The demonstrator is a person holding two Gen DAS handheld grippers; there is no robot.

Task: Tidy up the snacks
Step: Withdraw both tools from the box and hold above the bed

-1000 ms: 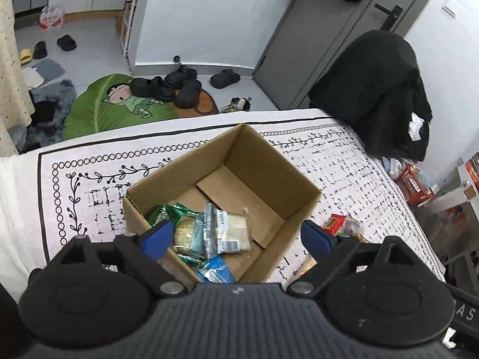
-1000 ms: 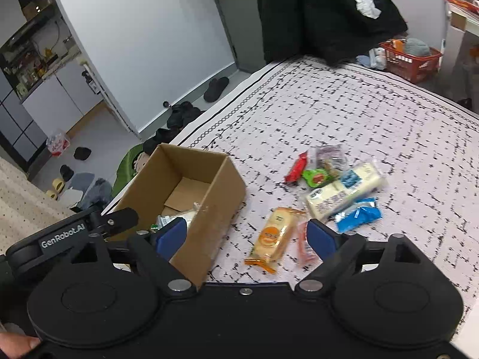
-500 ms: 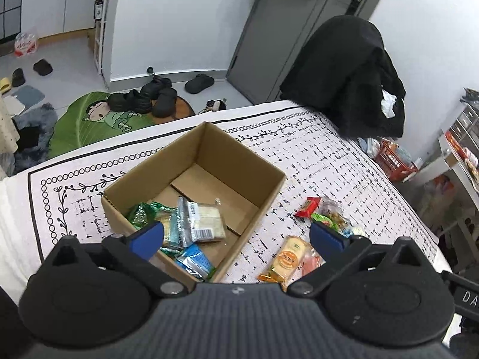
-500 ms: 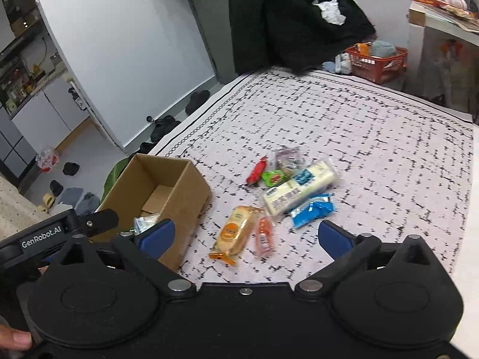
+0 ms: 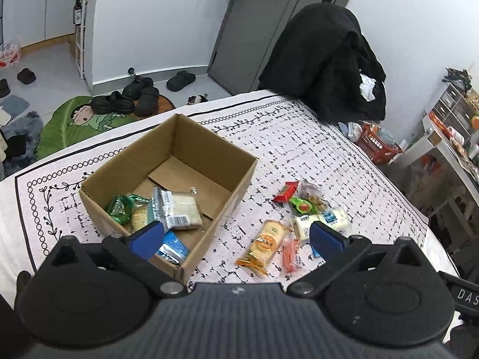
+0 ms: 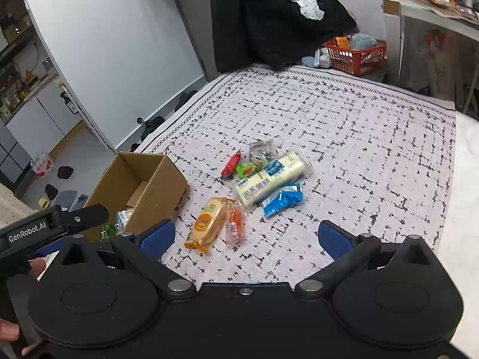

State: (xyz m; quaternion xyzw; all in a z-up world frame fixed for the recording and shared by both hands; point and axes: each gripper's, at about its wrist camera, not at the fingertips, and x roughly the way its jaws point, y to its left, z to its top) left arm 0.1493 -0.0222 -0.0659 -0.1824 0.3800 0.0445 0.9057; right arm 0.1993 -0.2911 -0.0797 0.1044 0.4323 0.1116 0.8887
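Note:
An open cardboard box [image 5: 191, 137] [image 6: 161, 185] sits on the patterned cloth and holds several snack packets [image 5: 176, 209]. Loose snacks lie to its right: an orange packet [image 5: 263, 242] [image 6: 209, 223], a small pink packet [image 6: 235, 224], a long white bar [image 6: 269, 179], a blue packet [image 6: 283, 199], a red one [image 6: 230, 164] and a green one [image 6: 247, 169]. My left gripper [image 5: 236, 237] is open and empty, above the box's near corner. My right gripper [image 6: 247, 237] is open and empty, held above the cloth just short of the orange packet.
A black coat [image 5: 326, 62] hangs over a chair at the table's far side. A red basket [image 6: 356, 53] stands on the floor beyond. Shoes [image 5: 131, 98] and a green mat [image 5: 74, 119] lie on the floor past the far edge. Shelves [image 5: 452, 113] stand right.
Both grippers have pulled back and up from the box, so more of the cloth and the loose snacks show. Both stay open and empty.

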